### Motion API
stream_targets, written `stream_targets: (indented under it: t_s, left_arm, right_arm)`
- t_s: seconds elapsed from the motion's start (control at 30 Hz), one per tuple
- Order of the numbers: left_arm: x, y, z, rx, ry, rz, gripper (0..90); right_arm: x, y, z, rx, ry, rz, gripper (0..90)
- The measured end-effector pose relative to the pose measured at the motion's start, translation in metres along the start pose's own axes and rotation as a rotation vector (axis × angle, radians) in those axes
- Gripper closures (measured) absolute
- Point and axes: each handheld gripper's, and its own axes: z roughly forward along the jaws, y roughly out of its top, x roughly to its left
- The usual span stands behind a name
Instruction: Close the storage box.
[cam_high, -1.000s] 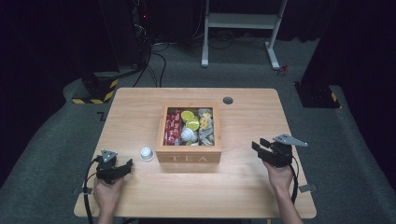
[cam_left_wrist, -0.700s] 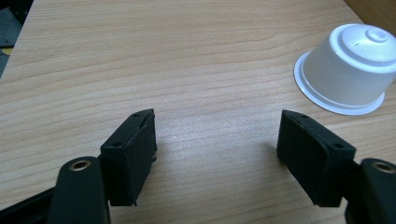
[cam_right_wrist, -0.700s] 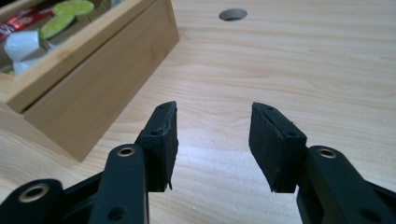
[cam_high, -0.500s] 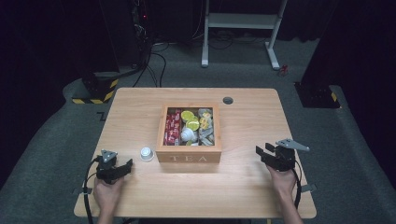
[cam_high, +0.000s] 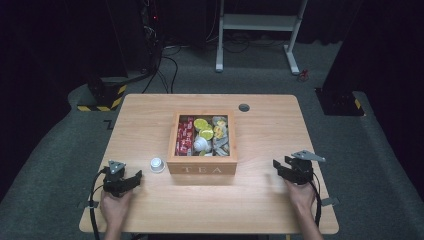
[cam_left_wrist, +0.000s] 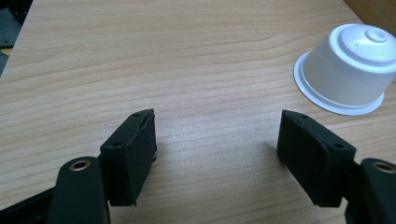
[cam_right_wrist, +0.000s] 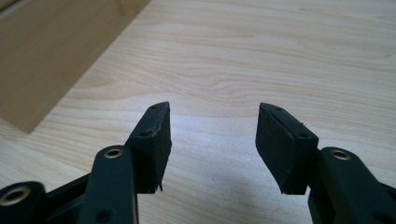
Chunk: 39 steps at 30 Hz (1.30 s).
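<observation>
1. Wooden tea box (cam_high: 202, 162) sits mid-table (cam_high: 150, 210), stuffed with red packets, yellow-topped pods and what look like grey sachets, kinda blurry.
2. White pod (cam_high: 157, 164) stands upside down just beside the box, at its 9 o'clock.
3. Left gripper (cam_high: 131, 179), at the box's 8 o'clock, gapes wide on nothing; pod (cam_left_wrist: 343, 70) at its 1 o'clock.
4. Right gripper (cam_high: 278, 167), box's 4 o'clock, spread apart, empty too.

A wooden box (cam_high: 202, 169) marked TEA stands mid-bench (cam_high: 270, 200), open on top and packed with red packets (cam_high: 186, 136), yellow-green pods (cam_high: 202, 125) and grey sachets (cam_high: 220, 137). A white capsule (cam_high: 157, 164) sits upside down just beside the box's left front corner. A round grommet (cam_high: 244, 107) marks the bench's far edge, and beyond stands a white metal frame (cam_high: 260, 30) on the grey carpet (cam_high: 60, 150).
</observation>
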Motion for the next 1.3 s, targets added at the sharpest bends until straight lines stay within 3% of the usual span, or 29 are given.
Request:
stream_targets:
  t_s: [0.6,0.77,1.07,1.3]
  left_arm:
    - [0.0,0.0,0.0,0.0,-0.001,0.0,28.6]
    - [0.0,0.0,0.0,0.0,-0.001,0.001,28.5]
    - [0.0,0.0,0.0,0.003,-0.003,0.002,28.3]
    - [-0.001,0.0,0.0,0.001,-0.003,-0.002,28.7]
  right_arm:
    - [0.0,-0.012,0.025,0.088,-0.067,-0.04,41.2]
    - [0.002,-0.012,0.026,0.087,-0.079,-0.064,40.7]
    - [0.001,-0.013,0.027,0.086,-0.089,-0.052,34.1]
    - [0.001,-0.013,0.027,0.085,-0.092,-0.052,34.0]
